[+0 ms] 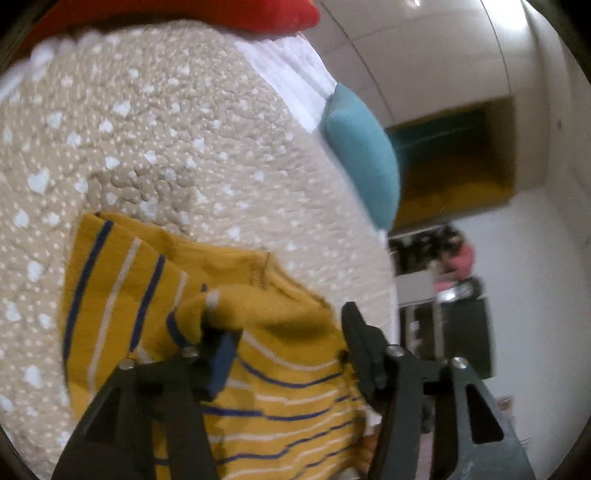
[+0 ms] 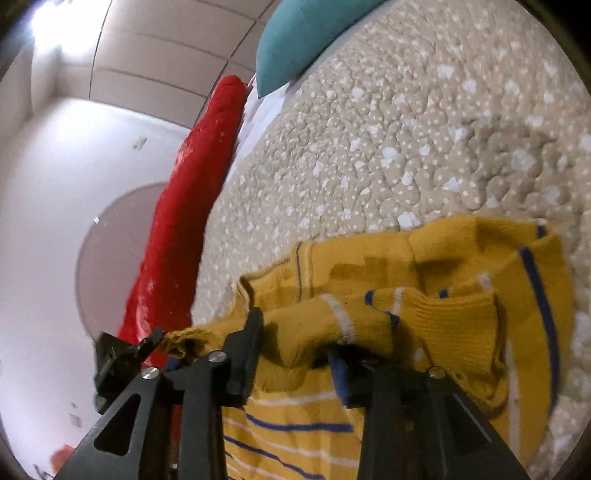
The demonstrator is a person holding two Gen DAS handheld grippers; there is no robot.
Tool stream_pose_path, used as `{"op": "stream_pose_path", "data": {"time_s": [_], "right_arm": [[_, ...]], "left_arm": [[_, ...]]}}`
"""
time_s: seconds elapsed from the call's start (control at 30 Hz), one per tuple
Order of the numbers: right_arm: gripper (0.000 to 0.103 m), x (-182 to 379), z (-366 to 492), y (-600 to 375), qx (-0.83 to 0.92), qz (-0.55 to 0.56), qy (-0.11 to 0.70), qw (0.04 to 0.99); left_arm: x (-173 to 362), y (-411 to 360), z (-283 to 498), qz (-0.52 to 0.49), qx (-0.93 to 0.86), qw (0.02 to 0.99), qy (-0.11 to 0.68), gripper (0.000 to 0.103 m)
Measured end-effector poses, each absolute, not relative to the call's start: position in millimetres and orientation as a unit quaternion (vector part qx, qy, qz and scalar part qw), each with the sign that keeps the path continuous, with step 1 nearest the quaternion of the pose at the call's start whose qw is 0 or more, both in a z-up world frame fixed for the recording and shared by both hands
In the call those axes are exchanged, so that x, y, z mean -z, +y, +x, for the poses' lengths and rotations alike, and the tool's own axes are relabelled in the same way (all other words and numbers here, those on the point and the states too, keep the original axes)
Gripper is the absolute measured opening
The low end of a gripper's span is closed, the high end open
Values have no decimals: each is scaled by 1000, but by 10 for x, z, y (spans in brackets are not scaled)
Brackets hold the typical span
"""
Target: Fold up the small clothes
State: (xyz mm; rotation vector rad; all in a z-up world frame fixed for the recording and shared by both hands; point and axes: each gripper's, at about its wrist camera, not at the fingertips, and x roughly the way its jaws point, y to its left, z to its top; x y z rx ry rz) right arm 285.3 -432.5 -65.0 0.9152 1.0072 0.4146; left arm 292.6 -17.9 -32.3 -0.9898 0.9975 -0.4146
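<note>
On the bed, seen from the left wrist, a mustard sweater with navy and white stripes lies rumpled on a beige quilt dotted with white hearts. The left tongs stand spread wide over it: one finger has a fold of the knit draped over its tip, the other finger stands bare at the sweater's edge, so the jaws are apart with cloth between them and nothing pinched. Beyond the quilt a teal pillow leans at the bed's far side beside a strip of white sheet, and a red blanket runs along the top of the view. Off the bed there is a white wall, a dark recessed opening and some blurred furniture that I cannot make out. From the right wrist, the same sweater is bunched up close in front, a striped sleeve or cuff humped over the body of it, all resting on the quilt. The right tongs are also spread, with the near edge of the sweater sagging into the gap between the fingers; one finger touches the knit, the other is mostly hidden under the fold. The red blanket stretches along the bed's edge, the teal pillow above it.
</note>
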Motion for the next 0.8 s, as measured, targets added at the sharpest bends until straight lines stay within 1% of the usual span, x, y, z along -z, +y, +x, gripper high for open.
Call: {"op": "stream_pose_path", "data": {"time_s": [0.03, 0.07, 0.1, 0.17, 0.2, 0.27, 0.33, 0.37, 0.47, 0.5, 0.57, 0.7, 0.73, 0.77, 0.8], "right_arm": [[48, 664, 2872, -4324, -192, 427, 461, 754], [52, 666, 2882, -4326, -193, 431, 460, 752], [54, 664, 2895, -4344, -197, 439, 456, 749], [63, 637, 2904, -4410, -195, 456, 445, 746], [63, 629, 2903, -4467, -191, 469, 437, 744], [65, 590, 2890, -4590, -176, 479, 427, 747], [67, 512, 2850, -4681, -156, 465, 425, 761], [68, 449, 2804, -4722, -149, 452, 425, 770], [68, 209, 2567, -4771, -133, 364, 437, 812], [68, 130, 2408, -4757, -130, 321, 445, 826], [69, 85, 2175, -4727, -128, 279, 456, 836], [69, 119, 1639, -4618, -132, 219, 469, 845], [69, 135, 1551, -4576, -125, 199, 471, 850], [62, 179, 1469, -4515, -114, 171, 476, 855], [53, 253, 1442, -4495, -99, 150, 482, 857]], "left_arm": [[337, -116, 2926, -474, 195, 735, 444, 68], [345, -35, 2922, -500, 200, 726, 429, 71], [351, 63, 2913, -527, 200, 716, 412, 75], [326, 220, 2901, -549, 188, 713, 393, 76], [278, 269, 2883, -536, 174, 725, 396, 76], [163, 282, 2832, -487, 149, 755, 413, 77], [44, 242, 2729, -431, 138, 781, 430, 77], [-19, 186, 2639, -387, 131, 800, 440, 77], [-111, -1, 2338, -260, 120, 839, 463, 77], [-109, -58, 2244, -227, 120, 845, 469, 77], [-35, -149, 2043, -172, 126, 850, 481, 77], [285, -151, 1776, -128, 109, 841, 514, 77], [356, -142, 1773, -118, 90, 838, 525, 70], [446, -97, 1768, -104, 64, 830, 544, 60], [497, -41, 1769, -102, 52, 822, 557, 48]]}}
